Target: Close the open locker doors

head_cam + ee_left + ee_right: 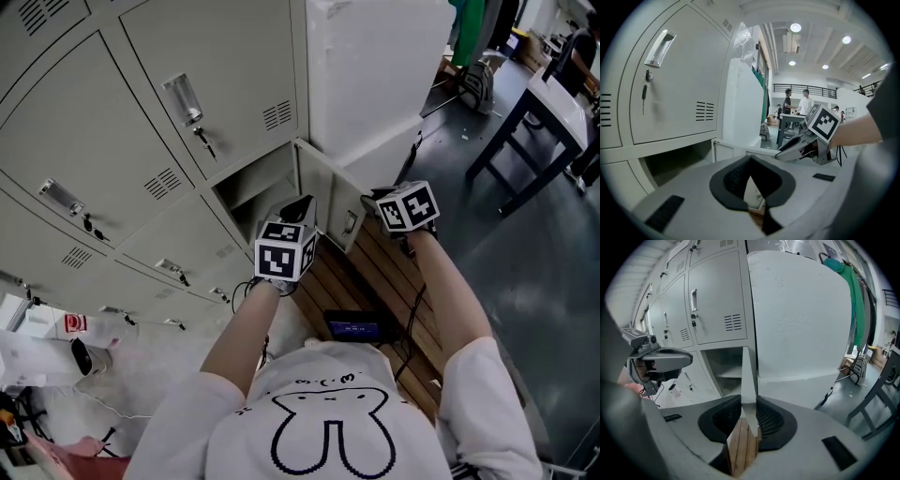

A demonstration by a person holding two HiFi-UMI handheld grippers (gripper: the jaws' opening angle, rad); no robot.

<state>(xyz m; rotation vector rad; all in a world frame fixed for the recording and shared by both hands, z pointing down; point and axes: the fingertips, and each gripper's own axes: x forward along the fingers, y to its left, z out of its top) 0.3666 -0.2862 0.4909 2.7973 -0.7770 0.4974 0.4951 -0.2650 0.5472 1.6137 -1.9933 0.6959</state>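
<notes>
So the only locker door [748,380] I can see hanging open is the bottom-row one at the end of the bank, right beside the big white block [375,66]. It's swung out toward me over the wooden planks [375,281], and its compartment [253,187] is gaping.

My right gripper [749,401] has that door's free edge edge-on between its pads, and they look snug on both faces. I'd call that a pinch on the door. Makes sense to grab there, since the edge farthest from the hinge gives the easiest swing.

My left gripper [750,159] has its tips pressed together with nothing in them. It sits just beside the right one, nearer the compartment, probably parked there to give the panel a flat shove once it comes round.

Head count:
- One open door, and every other door in view is shut.
- Two of the shut ones in the row above have keys dangling from their locks.
- Two grippers.
- Two people standing way off in the background.

Nothing's closed yet, I reckon.
</notes>
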